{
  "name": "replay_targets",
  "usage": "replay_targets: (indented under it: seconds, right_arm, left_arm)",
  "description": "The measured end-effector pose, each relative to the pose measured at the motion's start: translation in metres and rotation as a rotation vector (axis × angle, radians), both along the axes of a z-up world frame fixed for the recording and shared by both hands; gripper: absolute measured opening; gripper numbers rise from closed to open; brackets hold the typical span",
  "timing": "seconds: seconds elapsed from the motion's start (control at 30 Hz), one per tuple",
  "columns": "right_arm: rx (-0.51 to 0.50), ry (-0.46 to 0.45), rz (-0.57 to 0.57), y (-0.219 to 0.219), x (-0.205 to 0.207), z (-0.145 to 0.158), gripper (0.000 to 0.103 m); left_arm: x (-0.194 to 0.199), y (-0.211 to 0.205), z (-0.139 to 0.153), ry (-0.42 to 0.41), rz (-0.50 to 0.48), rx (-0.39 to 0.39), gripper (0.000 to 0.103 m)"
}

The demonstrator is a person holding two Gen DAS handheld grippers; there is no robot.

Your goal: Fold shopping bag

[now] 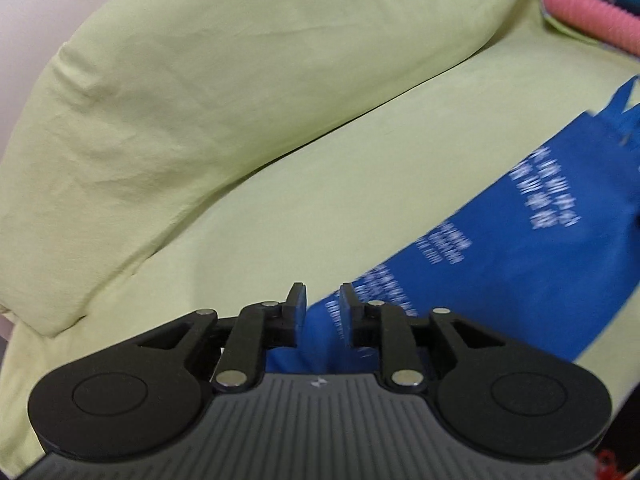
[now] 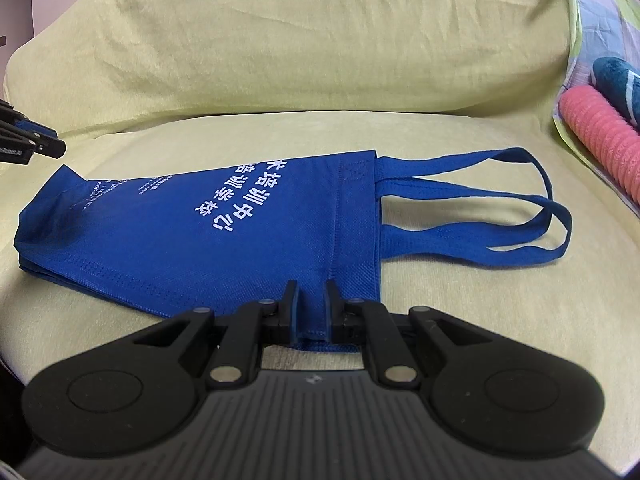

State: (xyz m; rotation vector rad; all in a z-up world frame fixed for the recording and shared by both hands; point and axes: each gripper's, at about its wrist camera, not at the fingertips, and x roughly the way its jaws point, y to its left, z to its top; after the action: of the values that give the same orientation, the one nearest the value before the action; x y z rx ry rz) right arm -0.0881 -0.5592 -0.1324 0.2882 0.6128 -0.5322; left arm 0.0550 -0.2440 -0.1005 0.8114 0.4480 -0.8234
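A blue non-woven shopping bag (image 2: pixel 240 232) with white print lies folded flat on a yellow-green sofa seat (image 2: pixel 460 312), its two handle loops (image 2: pixel 500 208) trailing right. My right gripper (image 2: pixel 311 300) is shut on the bag's near edge, close to the mouth hem, with fabric pinched between the pads. My left gripper (image 1: pixel 322 304) is open with a narrow gap and nothing between its fingers; the bag (image 1: pixel 520 240) shows blurred below and to its right. In the right wrist view the left gripper (image 2: pixel 40 146) hovers above the bag's left end, apart from it.
The sofa's back cushion (image 2: pixel 320 40) rises behind the bag. At the right edge lie a pink ribbed roll (image 2: pixel 600 136) and a teal item (image 2: pixel 624 84) on a patterned cloth (image 2: pixel 580 40). Bare seat shows around the bag.
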Motion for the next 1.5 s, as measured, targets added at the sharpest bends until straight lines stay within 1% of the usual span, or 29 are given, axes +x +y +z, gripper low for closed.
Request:
replay_targets:
  seconds: [0.13, 0.2, 0.23, 0.27, 0.3, 0.33, 0.37, 0.43, 0.47, 0.53, 0.57, 0.63, 0.7, 0.73, 0.77, 0.83, 0.93, 1.0, 1.07, 1.1, 1.13, 1.17, 1.2, 1.27, 1.3, 1.33, 1.4, 1.5]
  right_arm:
    - [0.001, 0.0, 0.001, 0.0, 0.0, 0.0, 0.009]
    - [0.002, 0.0, 0.0, 0.0, 0.0, 0.0, 0.009]
    - [0.003, -0.001, 0.0, 0.0, -0.001, 0.001, 0.009]
    - [0.004, -0.001, 0.0, 0.001, -0.001, 0.001, 0.009]
    - [0.004, -0.002, 0.0, 0.001, -0.001, 0.001, 0.008]
    - [0.004, -0.003, 0.0, 0.001, -0.001, 0.001, 0.008]
    - [0.005, -0.005, 0.0, 0.001, -0.002, 0.0, 0.008]
    - [0.009, -0.008, 0.002, 0.001, -0.002, 0.0, 0.008]
    - [0.011, -0.009, 0.003, 0.0, -0.003, 0.0, 0.008]
    - [0.014, -0.012, 0.007, 0.0, -0.003, 0.0, 0.008]
    - [0.015, -0.013, 0.009, 0.0, -0.004, 0.0, 0.008]
    - [0.021, -0.016, 0.011, -0.001, -0.004, 0.001, 0.008]
    - [0.032, -0.023, 0.005, -0.002, -0.006, 0.003, 0.009]
    - [0.044, -0.027, -0.013, -0.001, -0.008, 0.006, 0.012]
    - [0.069, -0.044, -0.046, 0.0, -0.013, 0.01, 0.016]
    - [0.157, -0.126, -0.102, 0.005, -0.031, 0.016, 0.026]
    - [0.335, -0.21, -0.146, 0.01, -0.052, 0.012, 0.028]
    - [0.446, -0.234, -0.195, 0.006, -0.058, 0.003, 0.029]
    - [0.57, -0.307, -0.242, -0.002, -0.063, -0.007, 0.03]
    - [0.639, -0.35, -0.274, -0.008, -0.065, -0.012, 0.034]
    - [0.676, -0.385, -0.298, -0.011, -0.065, -0.015, 0.037]
    - [0.713, -0.42, -0.321, -0.015, -0.066, -0.018, 0.038]
    - [0.749, -0.455, -0.344, -0.018, -0.066, -0.022, 0.038]
    - [0.766, -0.48, -0.374, -0.022, -0.062, -0.025, 0.034]
    - [0.765, -0.486, -0.387, -0.022, -0.06, -0.026, 0.024]
    - [0.752, -0.472, -0.4, -0.023, -0.057, -0.027, 0.011]
    - [0.715, -0.458, -0.397, -0.023, -0.05, -0.028, 0.005]
    - [0.634, -0.413, -0.372, -0.029, -0.033, -0.021, 0.004]
  left_arm:
    - [-0.018, -0.013, 0.008, 0.031, -0.042, -0.015, 0.026]
    - [-0.024, -0.018, 0.006, 0.047, -0.067, -0.021, 0.026]
    - [-0.028, -0.021, 0.003, 0.059, -0.092, -0.027, 0.023]
    - [-0.034, -0.023, 0.001, 0.077, -0.129, -0.031, 0.021]
    - [-0.041, -0.026, -0.002, 0.103, -0.186, -0.027, 0.019]
    - [-0.05, -0.028, -0.007, 0.125, -0.253, -0.018, 0.013]
    - [-0.059, -0.031, -0.012, 0.142, -0.317, -0.008, 0.01]
    - [-0.074, -0.041, -0.029, 0.167, -0.421, 0.031, 0.009]
    - [-0.08, -0.046, -0.039, 0.174, -0.456, 0.058, 0.009]
    - [-0.084, -0.056, -0.064, 0.162, -0.475, 0.117, 0.009]
    - [-0.085, -0.058, -0.071, 0.154, -0.478, 0.122, 0.007]
    - [-0.086, -0.06, -0.073, 0.141, -0.481, 0.1, 0.006]
    - [-0.088, -0.063, -0.073, 0.132, -0.483, 0.112, 0.005]
    - [-0.09, -0.065, -0.072, 0.127, -0.485, 0.118, 0.0]
    - [-0.091, -0.065, -0.073, 0.12, -0.489, 0.121, 0.0]
    - [-0.093, -0.063, -0.075, 0.107, -0.497, 0.121, 0.0]
    - [-0.093, -0.062, -0.077, 0.114, -0.493, 0.111, 0.0]
    - [-0.093, -0.063, -0.079, 0.116, -0.494, 0.112, 0.0]
    - [-0.094, -0.063, -0.08, 0.111, -0.498, 0.115, 0.0]
    - [-0.094, -0.063, -0.08, 0.109, -0.499, 0.115, 0.0]
    - [-0.094, -0.062, -0.08, 0.109, -0.499, 0.115, 0.0]
    - [-0.094, -0.062, -0.08, 0.111, -0.498, 0.113, 0.0]
    - [-0.093, -0.062, -0.08, 0.116, -0.498, 0.111, 0.0]
    - [-0.091, -0.062, -0.08, 0.128, -0.498, 0.107, 0.0]
    - [-0.09, -0.062, -0.08, 0.136, -0.497, 0.104, 0.0]
    - [-0.088, -0.063, -0.08, 0.145, -0.498, 0.101, 0.0]
    - [-0.086, -0.064, -0.08, 0.149, -0.505, 0.103, 0.0]
    - [-0.084, -0.069, -0.08, 0.139, -0.533, 0.123, 0.0]
